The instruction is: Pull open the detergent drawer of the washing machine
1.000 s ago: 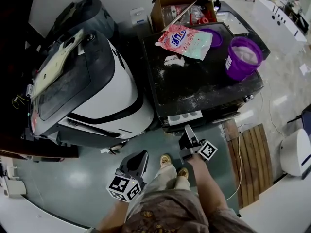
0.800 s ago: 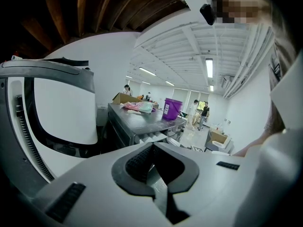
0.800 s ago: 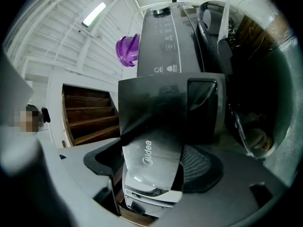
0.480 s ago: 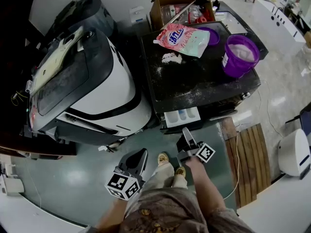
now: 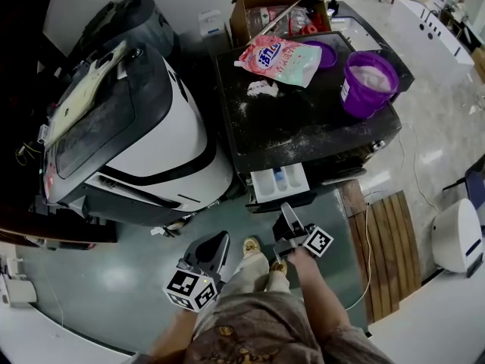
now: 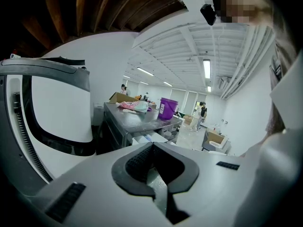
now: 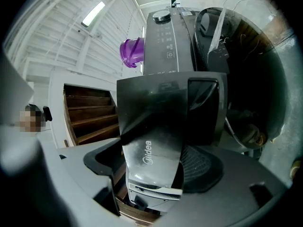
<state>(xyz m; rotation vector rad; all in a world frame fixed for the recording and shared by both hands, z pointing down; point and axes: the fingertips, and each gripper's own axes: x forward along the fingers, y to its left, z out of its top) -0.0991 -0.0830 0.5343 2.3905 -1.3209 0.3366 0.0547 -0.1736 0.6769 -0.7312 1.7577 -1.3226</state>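
The right hand-held gripper (image 5: 286, 212) has its jaws set wide around the front panel of the detergent drawer (image 5: 279, 182), and they seem to be clamped on it. The drawer stands partly out of the washing machine (image 5: 303, 131), with its compartments showing. It is best drawn straight back and level, without twisting. The left hand-held gripper (image 5: 216, 243) hangs closed and empty.

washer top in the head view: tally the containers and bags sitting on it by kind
purple bucket: 1
shallow purple dish: 1
detergent pouch: 1
total: 3
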